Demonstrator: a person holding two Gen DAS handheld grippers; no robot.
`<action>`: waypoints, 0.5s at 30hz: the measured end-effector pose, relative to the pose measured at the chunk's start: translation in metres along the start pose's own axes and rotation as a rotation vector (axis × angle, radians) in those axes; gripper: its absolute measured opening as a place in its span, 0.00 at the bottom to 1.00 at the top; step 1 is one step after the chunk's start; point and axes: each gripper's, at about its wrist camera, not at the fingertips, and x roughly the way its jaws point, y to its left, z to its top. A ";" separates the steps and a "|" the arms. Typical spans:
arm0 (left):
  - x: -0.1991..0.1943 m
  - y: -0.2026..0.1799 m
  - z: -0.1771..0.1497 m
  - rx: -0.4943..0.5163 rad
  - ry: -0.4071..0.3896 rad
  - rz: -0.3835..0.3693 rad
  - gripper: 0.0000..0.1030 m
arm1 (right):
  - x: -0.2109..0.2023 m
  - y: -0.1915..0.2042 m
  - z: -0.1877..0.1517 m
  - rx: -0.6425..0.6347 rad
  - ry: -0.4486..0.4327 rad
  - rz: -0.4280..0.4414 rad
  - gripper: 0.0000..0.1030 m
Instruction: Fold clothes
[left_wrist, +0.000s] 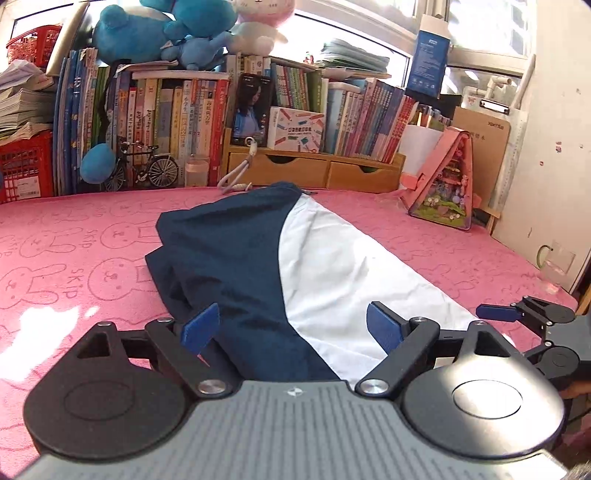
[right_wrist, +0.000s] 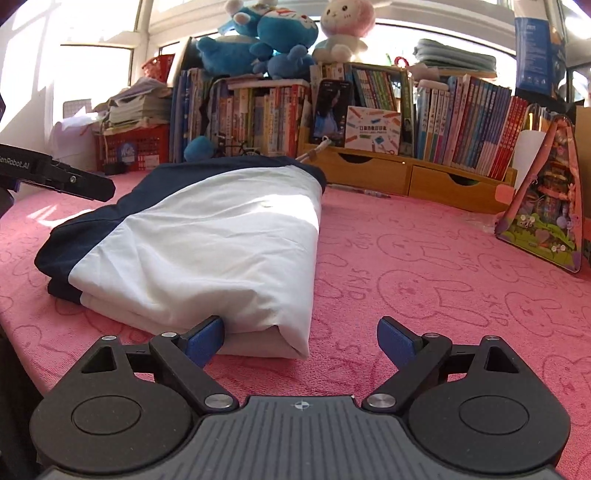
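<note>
Folded clothing lies on a pink bunny-print cloth (left_wrist: 74, 258) that covers a table. It is one garment (left_wrist: 280, 258), part navy and part white, already doubled into a long, narrow bundle that runs away from both cameras toward a row of books (right_wrist: 461, 122) at the back. Navy panel sits on the left, white panel on the right. Near end of the bundle is a soft, rounded fold with several layers stacked on each other, seen best in the right wrist view.

Left gripper (left_wrist: 299, 328) hovers over the near end, its blue pads spread wide with nothing pressed between them; navy fabric lies under the left pad and white under the right. Right gripper (right_wrist: 301, 341) sits low at the near right corner, also spread wide and empty. Its left pad is just beside or touching the white folded edge, and its right pad is over bare pink cloth.

Fabric looks thin, light and limp, likely a woven sports or uniform material with a slightly smooth finish. It will probably sag and drape when lifted, and stacked layers may slide apart if only the top one is pinched. Best hold, by my judgement, is at the two near corners, pinching through every layer of the fold so the bundle travels as one piece. Pink cloth beneath looks plush and could be caught by a pad that dips too low.
</note>
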 end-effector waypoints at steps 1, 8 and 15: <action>0.005 -0.004 -0.003 0.020 0.019 0.011 0.87 | 0.001 0.004 0.000 -0.018 -0.001 0.009 0.89; 0.015 0.019 -0.033 -0.041 0.122 0.087 0.87 | -0.009 -0.003 -0.008 -0.092 -0.019 -0.137 0.95; 0.013 0.011 -0.038 0.030 0.131 0.120 0.88 | 0.003 -0.004 -0.005 -0.017 -0.031 -0.138 0.90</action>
